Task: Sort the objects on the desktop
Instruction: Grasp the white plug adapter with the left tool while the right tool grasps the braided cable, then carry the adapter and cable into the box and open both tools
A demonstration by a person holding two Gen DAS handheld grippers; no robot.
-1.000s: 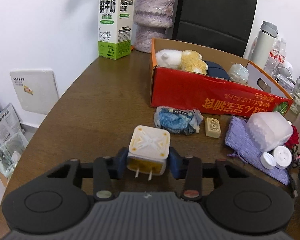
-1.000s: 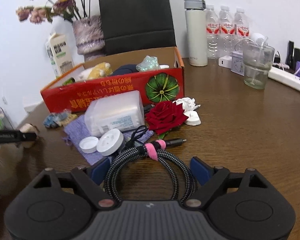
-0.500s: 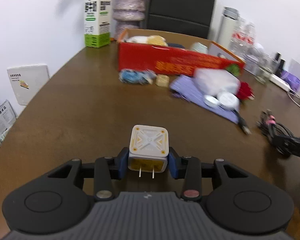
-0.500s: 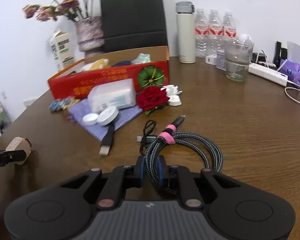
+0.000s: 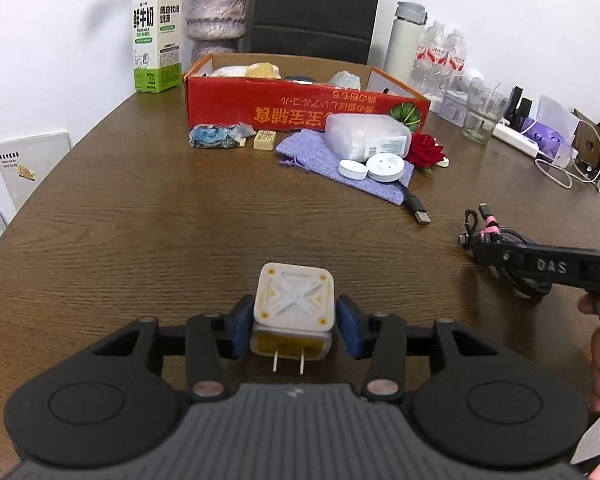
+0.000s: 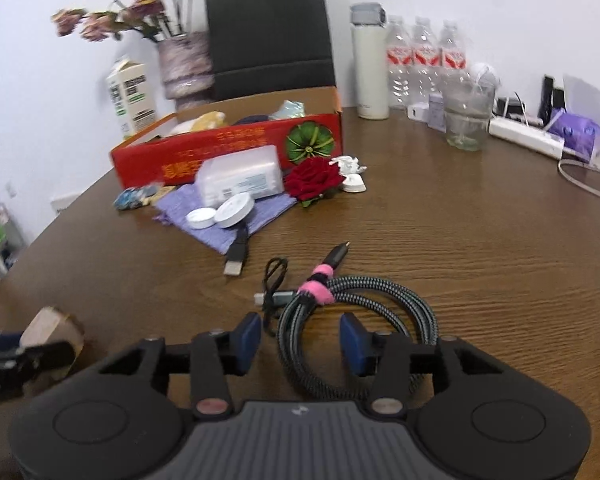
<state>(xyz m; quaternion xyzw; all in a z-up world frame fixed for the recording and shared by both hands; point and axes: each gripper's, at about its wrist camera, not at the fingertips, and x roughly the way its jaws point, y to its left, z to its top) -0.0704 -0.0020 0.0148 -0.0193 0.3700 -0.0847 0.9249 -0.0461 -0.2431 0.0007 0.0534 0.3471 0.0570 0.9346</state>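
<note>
A white and yellow plug adapter [image 5: 294,300] sits between the blue pads of my left gripper [image 5: 295,322], prongs toward the camera, low over the brown table [image 5: 180,220]. The jaws are opening and a thin gap shows at the right pad. A braided black cable coil [image 6: 380,292] with a pink strap lies flat on the table. My right gripper [image 6: 302,338] is over the coil's near-left part and its jaws are opening, with the pads clear of the strands. In the right wrist view the adapter [image 6: 48,324] appears at the far left.
A red cardboard box [image 5: 300,114] with items inside stands at the back. In front of it lie a purple pouch [image 5: 320,156], a plastic container [image 5: 368,136], white discs, a red rose [image 5: 426,152] and a USB plug [image 5: 420,216]. A glass [image 6: 466,120], bottles and a power strip [image 6: 524,136] line the right.
My left gripper drew the adapter back from the red box toward the near table and loosened its hold. My right gripper shut on the cable coil, pulled it back, then spread its jaws.
</note>
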